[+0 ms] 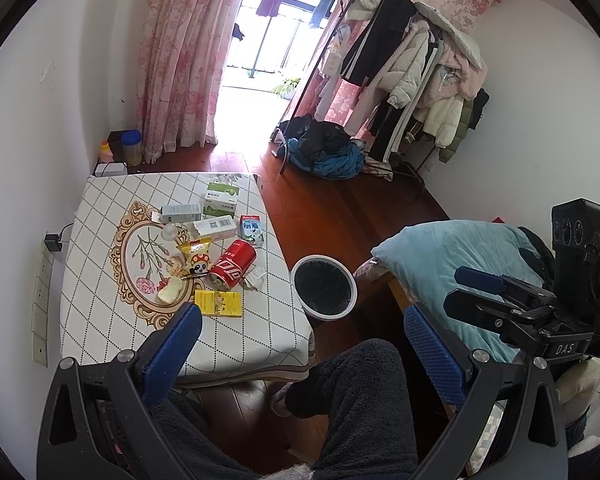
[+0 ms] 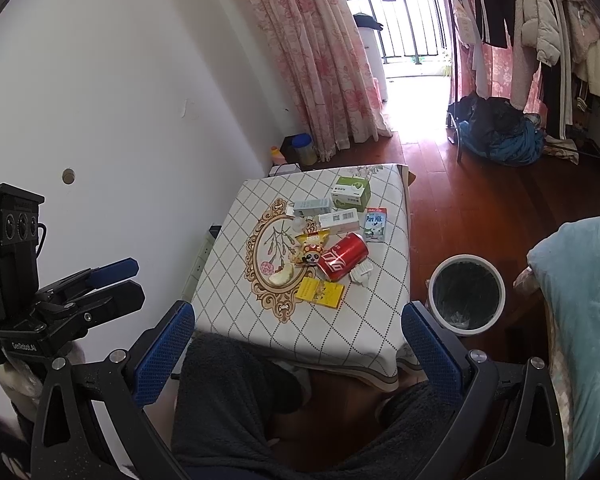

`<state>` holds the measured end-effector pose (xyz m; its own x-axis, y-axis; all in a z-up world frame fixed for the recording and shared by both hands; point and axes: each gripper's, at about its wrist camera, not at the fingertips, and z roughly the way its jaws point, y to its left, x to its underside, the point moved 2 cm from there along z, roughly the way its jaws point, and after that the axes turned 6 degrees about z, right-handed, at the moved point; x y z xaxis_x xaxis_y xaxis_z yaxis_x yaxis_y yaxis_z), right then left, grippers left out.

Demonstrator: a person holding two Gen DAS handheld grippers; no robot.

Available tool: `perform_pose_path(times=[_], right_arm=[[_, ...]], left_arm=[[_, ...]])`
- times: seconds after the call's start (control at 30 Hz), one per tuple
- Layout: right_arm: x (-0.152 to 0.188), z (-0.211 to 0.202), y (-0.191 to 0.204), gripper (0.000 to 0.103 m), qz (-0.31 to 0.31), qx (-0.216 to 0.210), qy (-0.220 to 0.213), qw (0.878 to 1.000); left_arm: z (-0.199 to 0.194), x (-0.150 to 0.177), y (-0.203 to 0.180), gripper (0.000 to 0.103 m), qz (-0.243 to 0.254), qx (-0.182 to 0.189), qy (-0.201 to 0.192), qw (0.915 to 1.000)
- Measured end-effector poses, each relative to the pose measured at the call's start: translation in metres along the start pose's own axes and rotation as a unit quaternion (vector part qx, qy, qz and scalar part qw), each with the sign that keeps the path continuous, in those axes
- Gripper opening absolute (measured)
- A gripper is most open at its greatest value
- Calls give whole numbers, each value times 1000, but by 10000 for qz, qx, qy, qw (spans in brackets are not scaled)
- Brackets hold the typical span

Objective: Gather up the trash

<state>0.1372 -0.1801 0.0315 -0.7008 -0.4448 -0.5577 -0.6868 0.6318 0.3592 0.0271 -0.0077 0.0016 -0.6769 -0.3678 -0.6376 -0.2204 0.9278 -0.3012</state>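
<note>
Trash lies on a small table (image 1: 100, 320) (image 2: 228, 304) with a checked cloth: a red cola can (image 1: 233, 265) (image 2: 342, 257) on its side, a yellow flat box (image 1: 218, 303) (image 2: 320, 293), a yellow snack bag (image 1: 197, 258) (image 2: 311, 249), a milk carton (image 1: 252, 229) (image 2: 375, 224), a green box (image 1: 220, 199) (image 2: 352, 192), white boxes (image 1: 214, 227) (image 2: 339, 220) and crumpled white paper (image 1: 254, 278) (image 2: 361, 273). A white bin (image 1: 324, 287) (image 2: 466, 295) with a black liner stands on the floor right of the table. My left gripper (image 1: 302, 354) and right gripper (image 2: 298, 354) are open, empty, held above my lap short of the table.
A bed with a blue pillow (image 1: 452, 264) (image 2: 576, 300) is on the right. A clothes rack (image 1: 412, 80) and a heap of clothes (image 1: 324, 148) stand at the back. Jars (image 1: 132, 147) sit by the pink curtain (image 1: 180, 60). My knees (image 1: 352, 400) are below the grippers.
</note>
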Motion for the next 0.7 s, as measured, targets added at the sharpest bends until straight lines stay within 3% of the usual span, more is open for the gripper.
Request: perform_pose_path(times=[0.07,0.13,0.27,0.37,0.47,0.57,0.7], right_arm=[[1,1,-1,103,37,33,-21,10000],[1,8,-4,103,130,160,-28,9998],[-2,42,-17,103,326,454,-12,9984],[-7,87,-39,103,646,623,85,9959],[-15,143,-65,103,1138,711,303,9905],[-19,216,-96,103,1826,535,724,9791],[-26,309,-118,94,2360,499,1209,9629]], left_arm=[[1,-6,3,103,-22,-155,-5,9999],[8,-11,12,103,-25,-686,-49,9976],[48,-17,51,103,-222,-1886,55,9818],[92,-13,93,103,-498,-2432,381,9680],[139,-6,140,103,-851,-2751,834,9540],[174,11,180,103,-1291,-2834,1252,9420],[213,32,222,103,-1712,-3013,1664,9232]])
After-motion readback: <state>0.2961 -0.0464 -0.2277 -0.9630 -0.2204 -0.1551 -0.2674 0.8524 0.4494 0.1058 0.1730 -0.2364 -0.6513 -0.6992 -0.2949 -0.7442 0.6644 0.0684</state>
